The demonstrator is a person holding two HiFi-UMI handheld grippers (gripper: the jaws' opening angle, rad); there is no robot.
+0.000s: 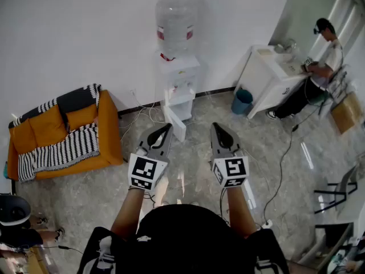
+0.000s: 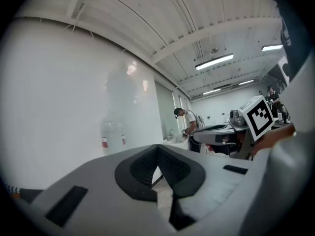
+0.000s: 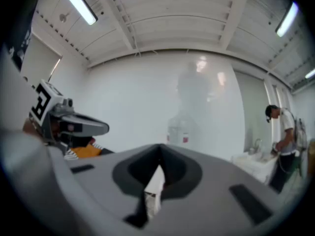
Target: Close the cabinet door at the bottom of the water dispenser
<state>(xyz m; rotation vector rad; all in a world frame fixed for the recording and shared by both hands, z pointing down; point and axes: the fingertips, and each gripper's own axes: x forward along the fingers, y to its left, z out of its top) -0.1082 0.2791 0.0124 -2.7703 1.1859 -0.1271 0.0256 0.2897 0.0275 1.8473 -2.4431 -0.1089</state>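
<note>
The white water dispenser [image 1: 178, 84] stands against the far wall with a clear bottle [image 1: 175, 19] on top. Its bottom cabinet door [image 1: 176, 124] hangs open, swung out toward me over the floor. My left gripper [image 1: 167, 128] and right gripper [image 1: 216, 127] are held level side by side, both pointing at the dispenser and well short of the door. Both are shut with nothing between the jaws. The left gripper view looks over its own closed jaws [image 2: 157, 149] at the bottle [image 2: 113, 132]. Past the right gripper's closed jaws [image 3: 158, 152], its view shows the bottle [image 3: 179, 128] too.
An orange sofa [image 1: 63, 131] with a striped blanket stands left of the dispenser. To the right are a white table [image 1: 272, 76], a blue bin [image 1: 242, 101] and a seated person [image 1: 323, 59]. Cables [image 1: 285, 153] run over the marble floor; chairs [image 1: 336, 194] stand at far right.
</note>
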